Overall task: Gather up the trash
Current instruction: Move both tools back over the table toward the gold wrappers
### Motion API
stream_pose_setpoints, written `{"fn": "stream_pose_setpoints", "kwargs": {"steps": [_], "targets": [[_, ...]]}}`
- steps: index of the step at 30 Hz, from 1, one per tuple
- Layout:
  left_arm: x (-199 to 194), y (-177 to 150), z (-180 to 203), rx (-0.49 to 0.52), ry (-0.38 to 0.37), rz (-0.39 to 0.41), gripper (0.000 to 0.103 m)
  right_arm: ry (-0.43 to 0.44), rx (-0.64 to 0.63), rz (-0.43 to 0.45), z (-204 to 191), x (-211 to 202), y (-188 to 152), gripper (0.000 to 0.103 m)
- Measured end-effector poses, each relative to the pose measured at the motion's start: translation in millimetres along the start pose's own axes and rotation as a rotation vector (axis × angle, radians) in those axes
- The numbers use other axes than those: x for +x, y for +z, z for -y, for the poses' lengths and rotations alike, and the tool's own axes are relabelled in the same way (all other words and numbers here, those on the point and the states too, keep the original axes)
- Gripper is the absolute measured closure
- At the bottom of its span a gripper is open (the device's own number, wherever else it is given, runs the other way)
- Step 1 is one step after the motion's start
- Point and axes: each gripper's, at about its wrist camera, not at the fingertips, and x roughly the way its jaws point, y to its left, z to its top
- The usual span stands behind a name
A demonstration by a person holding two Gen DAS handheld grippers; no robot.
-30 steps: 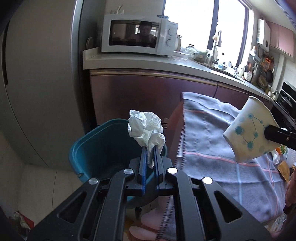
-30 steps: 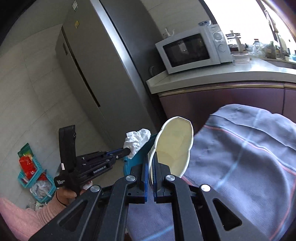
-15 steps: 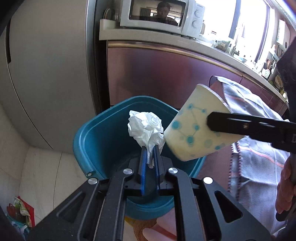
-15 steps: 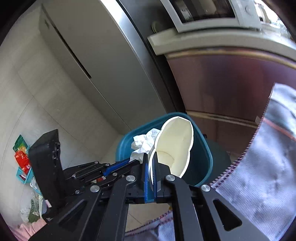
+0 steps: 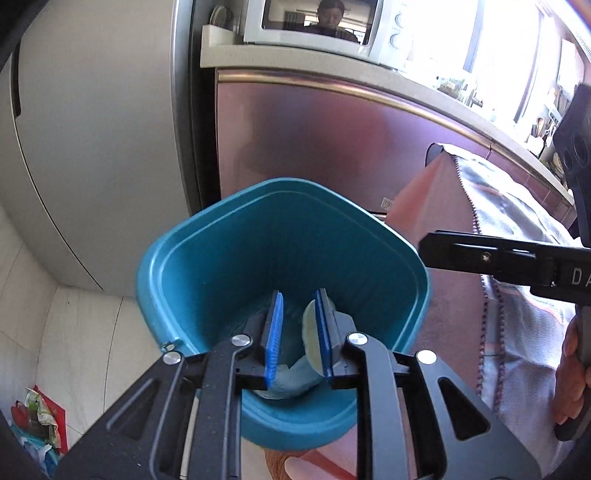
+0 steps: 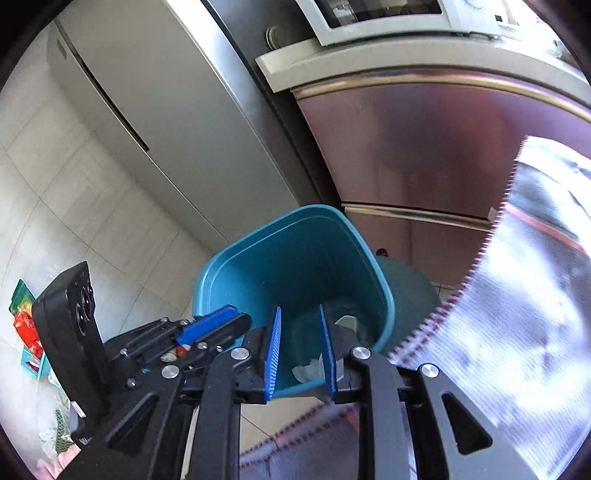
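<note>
A teal plastic trash bin [image 5: 229,258] stands on the floor by the cabinet; it also shows in the right wrist view [image 6: 295,251]. My left gripper [image 5: 298,310] is open and empty above the bin's mouth. My right gripper [image 6: 299,325] is open and empty above the same bin. The paper cup [image 5: 309,332] lies at the bottom of the bin, partly hidden by my fingers; its rim shows in the right wrist view [image 6: 347,322]. The crumpled tissue [image 6: 306,371] lies beside it in the bin. The right gripper's body [image 5: 498,258] reaches in from the right in the left wrist view.
A grey fridge [image 5: 92,129] stands left of the bin. A brown cabinet [image 5: 314,147] with a microwave [image 5: 317,26] on its counter is behind it. A table with a grey striped cloth [image 6: 517,314] is to the right. A small basket of items [image 6: 26,332] sits on the floor at left.
Both grippers have opened. The tissue and the paper cup have dropped from them into the bin. Both grippers have moved closer over the bin.
</note>
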Motion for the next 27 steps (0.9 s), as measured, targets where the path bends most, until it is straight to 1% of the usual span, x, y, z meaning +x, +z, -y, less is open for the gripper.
{"fn": "stream_pose_setpoints", "kwargs": {"steps": [2,4,7,10,11,13,14,16,20,24,27], "targets": [[-11.1,-3.2,3.0,0.009,0.003,0.024,0.081,0.002,-0.007,0.023,0.2,-12.2,-5.3,0.081],[-23.6,-5.4,4.8,0.016,0.013,0.054,0.081,0.003,-0.021,0.047,2.1,-22.4,-10.6,0.075],[-45.6,-10.2,6.7,0.023,0.025,0.1,0.077,0.01,-0.045,0.081,1.2,-46.5,-25.5,0.074],[-67.8,-14.4,13.2,0.038,0.005,0.139,0.073,-0.001,-0.07,0.125,-0.2,-73.5,-42.1,0.069],[-75.1,-16.4,18.7,0.053,0.0,0.154,0.071,-0.003,-0.078,0.143,0.3,-84.3,-48.6,0.068],[-88.0,-21.3,29.5,0.089,-0.014,0.178,0.064,-0.009,-0.073,0.176,9.0,-100.7,-57.8,0.06],[-93.2,-23.4,35.6,0.104,-0.013,0.19,0.06,-0.013,-0.068,0.191,12.4,-112.2,-65.7,0.059],[-100.1,-26.0,44.1,0.116,-0.021,0.2,0.059,-0.023,-0.049,0.215,20.5,-131.0,-79.6,0.058],[-113.8,-33.4,62.3,0.119,-0.082,0.207,0.059,-0.055,0.011,0.263,43.1,-168.9,-113.8,0.058],[-124.6,-43.0,91.0,0.151,-0.175,0.207,0.059,-0.161,0.061,0.311,61.1,-203.9,-155.4,0.058],[-128.8,-51.4,121.8,0.196,-0.258,0.201,0.058,-0.233,0.123,0.337,77.0,-228.4,-191.1,0.057]]}}
